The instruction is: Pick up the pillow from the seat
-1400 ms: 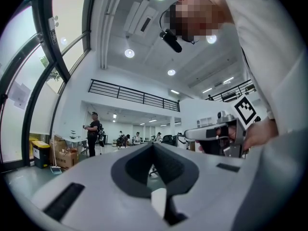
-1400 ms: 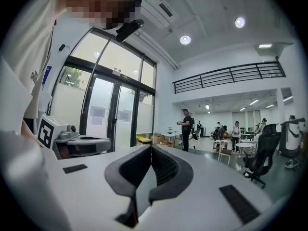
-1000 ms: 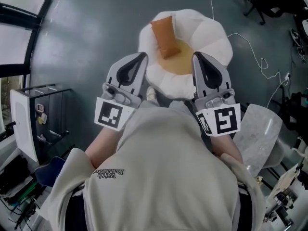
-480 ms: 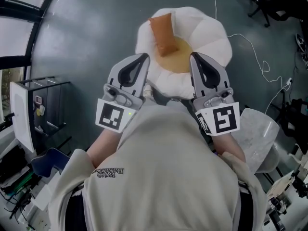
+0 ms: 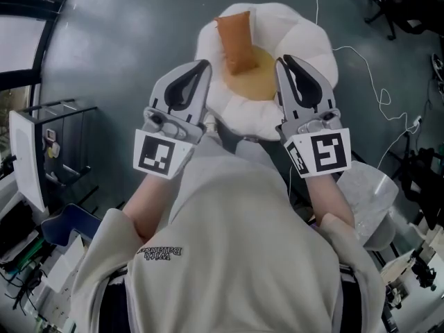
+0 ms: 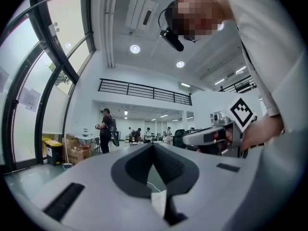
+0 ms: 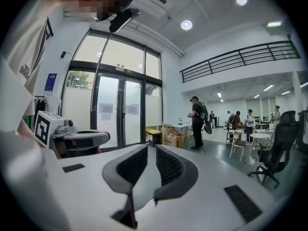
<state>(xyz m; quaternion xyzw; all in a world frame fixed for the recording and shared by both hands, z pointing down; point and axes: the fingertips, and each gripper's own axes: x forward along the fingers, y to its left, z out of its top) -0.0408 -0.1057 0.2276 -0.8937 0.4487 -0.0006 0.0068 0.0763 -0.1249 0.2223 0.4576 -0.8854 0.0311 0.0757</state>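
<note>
- Pillow: orange, lying on the white seat, toward 10 o'clock of the seat's centre, at my 12 o'clock.
- My left tongs: jaws closed, nothing held; tips near the pillow's 7 o'clock.
- My right tongs: jaws closed to a sliver, nothing held; tips at the pillow's 4 o'clock, over the seat.

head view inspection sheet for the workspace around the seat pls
surface: white padded seat with a tan middle, on a dark grey floor
job's things: orange-brown pillow on the seat, untouched
clutter: nothing seen
grippers: left hand-held gripper and right hand-held gripper both shut, empty, short of the pillow
cables: white cable on the floor right of the seat
surroundings: office chair, black rack, people far off
</note>
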